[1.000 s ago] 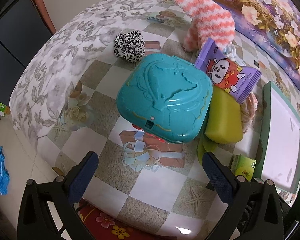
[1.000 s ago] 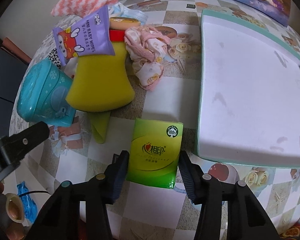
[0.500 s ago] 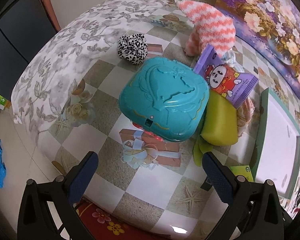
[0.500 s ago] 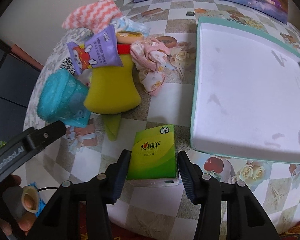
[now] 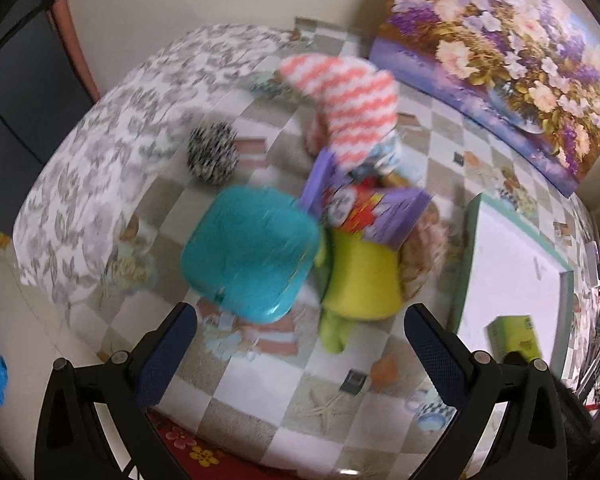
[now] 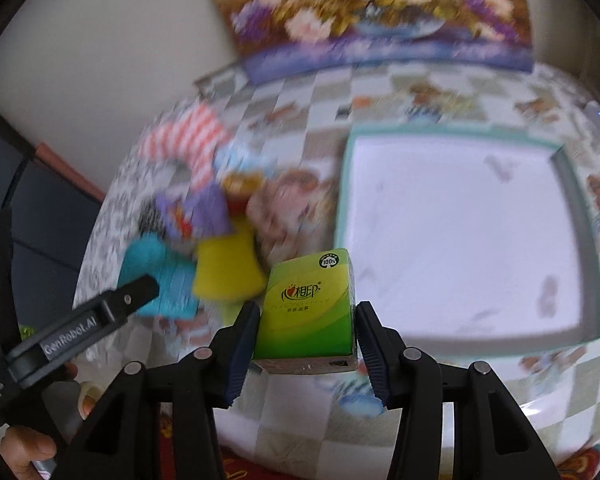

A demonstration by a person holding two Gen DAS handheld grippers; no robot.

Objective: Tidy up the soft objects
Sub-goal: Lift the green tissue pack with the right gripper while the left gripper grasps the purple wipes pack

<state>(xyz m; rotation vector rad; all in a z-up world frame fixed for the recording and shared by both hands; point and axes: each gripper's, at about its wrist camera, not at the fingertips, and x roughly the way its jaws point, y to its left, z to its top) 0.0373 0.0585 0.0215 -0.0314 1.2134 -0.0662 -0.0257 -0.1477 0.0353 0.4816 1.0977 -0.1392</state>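
My right gripper (image 6: pixel 306 352) is shut on a green tissue pack (image 6: pixel 308 304) and holds it in the air above the table, left of the white tray (image 6: pixel 460 240). The pack also shows at the right edge of the left wrist view (image 5: pixel 514 336). My left gripper (image 5: pixel 300 356) is open and empty above the table's front edge. Beyond it lie a teal box (image 5: pixel 252 256), a yellow sponge (image 5: pixel 360 276), a purple wipes pack (image 5: pixel 364 208), a pink-and-white striped cloth (image 5: pixel 348 96) and a black-and-white scrunchie (image 5: pixel 212 156).
The white tray with a green rim (image 5: pixel 470 264) sits at the right of the table. A flower painting (image 5: pixel 500 52) leans against the back wall. A pink patterned cloth (image 6: pixel 284 204) lies between the pile and the tray. The table drops off at the left and front.
My right gripper has lifted the green tissue pack off the table and risen. My left gripper has pulled back and up, so the pile looks smaller. Both views are blurred by motion.
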